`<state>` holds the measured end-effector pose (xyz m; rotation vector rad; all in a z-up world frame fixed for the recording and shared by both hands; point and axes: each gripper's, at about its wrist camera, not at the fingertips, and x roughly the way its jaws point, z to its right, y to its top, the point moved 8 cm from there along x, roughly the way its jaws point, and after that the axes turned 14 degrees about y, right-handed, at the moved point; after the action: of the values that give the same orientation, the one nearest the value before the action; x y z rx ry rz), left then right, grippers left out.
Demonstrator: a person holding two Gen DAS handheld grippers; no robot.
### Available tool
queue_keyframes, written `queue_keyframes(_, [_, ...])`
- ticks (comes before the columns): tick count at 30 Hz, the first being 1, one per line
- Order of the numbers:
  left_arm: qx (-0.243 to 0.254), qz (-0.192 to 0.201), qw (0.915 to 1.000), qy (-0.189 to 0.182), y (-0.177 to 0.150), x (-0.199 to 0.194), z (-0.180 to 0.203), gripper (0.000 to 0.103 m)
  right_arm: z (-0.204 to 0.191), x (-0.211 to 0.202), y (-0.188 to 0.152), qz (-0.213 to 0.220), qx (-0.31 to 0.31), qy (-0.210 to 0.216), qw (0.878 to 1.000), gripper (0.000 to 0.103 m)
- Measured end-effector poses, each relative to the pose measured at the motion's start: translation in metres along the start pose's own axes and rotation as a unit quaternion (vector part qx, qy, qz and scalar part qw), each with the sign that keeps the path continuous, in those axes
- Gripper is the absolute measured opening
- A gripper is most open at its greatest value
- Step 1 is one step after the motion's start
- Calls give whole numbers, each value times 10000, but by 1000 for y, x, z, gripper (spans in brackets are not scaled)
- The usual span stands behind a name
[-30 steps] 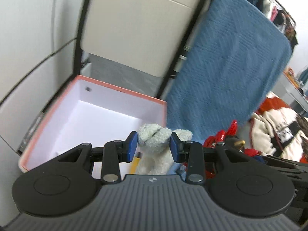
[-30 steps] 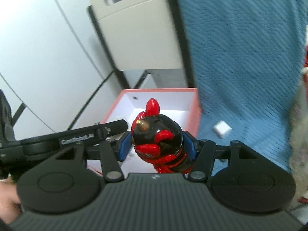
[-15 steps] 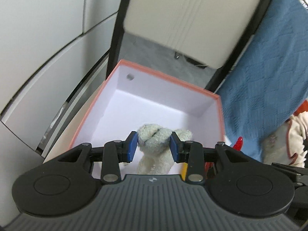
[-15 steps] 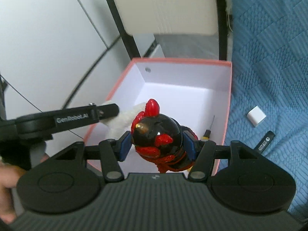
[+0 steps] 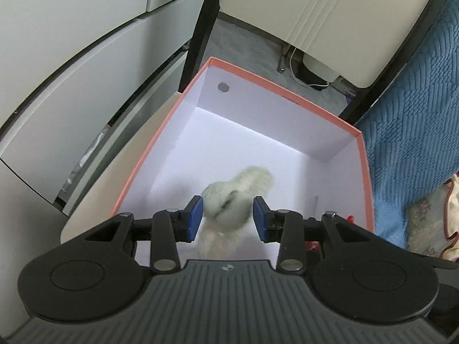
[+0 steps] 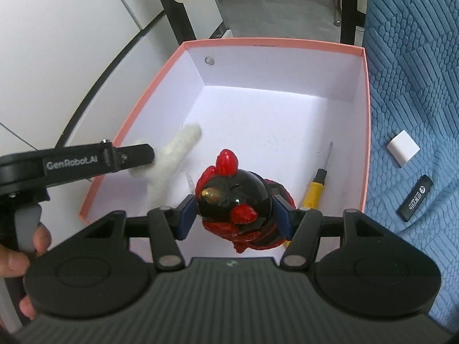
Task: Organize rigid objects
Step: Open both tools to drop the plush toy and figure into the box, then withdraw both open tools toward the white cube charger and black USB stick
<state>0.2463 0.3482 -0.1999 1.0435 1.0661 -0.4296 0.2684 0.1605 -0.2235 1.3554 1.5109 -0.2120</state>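
The left gripper has just spread its fingers; the soft, light plush drops free into the box. The right gripper has just loosened around the hard, shiny rooster, best held by its round middle.

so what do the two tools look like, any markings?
Both are the same build: black plastic, ribbed grey-black housing with a small centre logo, two round discs at the sides, silver pivot screws and blue pads on black fingers. The left tool, seen side-on from the right wrist, reads "GenRobot.AI" in white and has a grey trigger. The right tool shows no lettering. No cables or sleeves visible.
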Motion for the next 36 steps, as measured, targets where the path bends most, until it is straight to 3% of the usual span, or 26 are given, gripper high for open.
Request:
queue_keyframes(1, [-23, 11, 10000, 1, 0, -2, 0, 50, -2, -2, 0, 23, -41, 38, 10000, 66])
queue_keyframes(3, [-16, 92, 9999, 62, 0, -10, 1, 56, -1, -8, 2, 100, -68, 67, 9999, 85])
queue_keyframes(4, [-2, 114, 9999, 76, -1, -13, 3, 56, -2, -12, 3, 153, -84, 52, 9998, 87])
queue_keyframes(21, [109, 839, 9963, -164, -6, -114, 46, 56, -8, -111, 2, 896, -509, -125, 9946, 87])
queue_keyframes(36, [390, 1206, 9906, -523, -56, -178, 100, 67, 24, -183, -32, 1487, -369, -529, 9868, 87])
